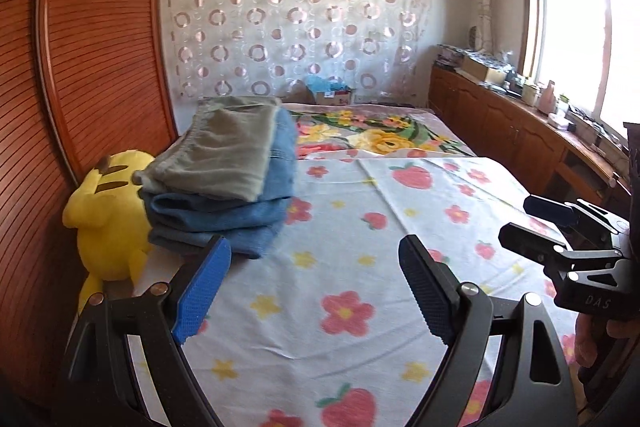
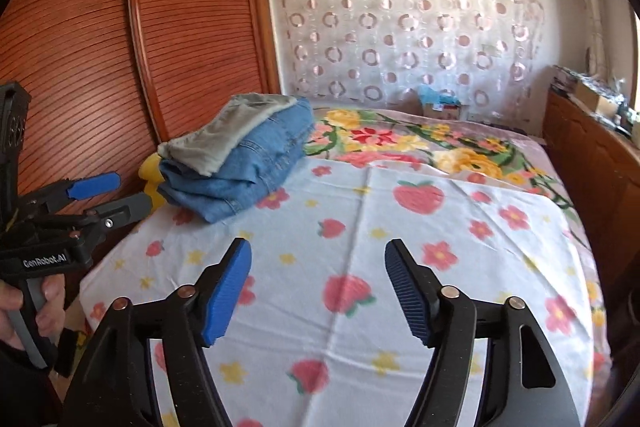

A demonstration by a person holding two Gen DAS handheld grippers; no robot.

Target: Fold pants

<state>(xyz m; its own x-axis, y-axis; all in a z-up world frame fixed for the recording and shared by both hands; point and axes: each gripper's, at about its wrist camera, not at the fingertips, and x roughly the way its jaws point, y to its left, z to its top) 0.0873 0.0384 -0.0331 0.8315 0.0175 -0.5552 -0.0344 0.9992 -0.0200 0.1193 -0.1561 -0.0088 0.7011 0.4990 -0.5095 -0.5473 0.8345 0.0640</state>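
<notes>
Pants wait beyond both wide-open, empty grippers, left (image 1: pixel 316 279) and right (image 2: pixel 318 283), folded in a stack (image 2: pixel 236 163) at the bed's (image 2: pixel 360 307) left edge, where a careless nudge could probably topple them onto the plush (image 1: pixel 108 223).

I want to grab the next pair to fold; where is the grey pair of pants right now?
The folded grey fabric pants lie on top of the folded blue denim jeans, at the bed's left edge in both views, beside the yellow plush toy and wooden slatted wardrobe.
</notes>
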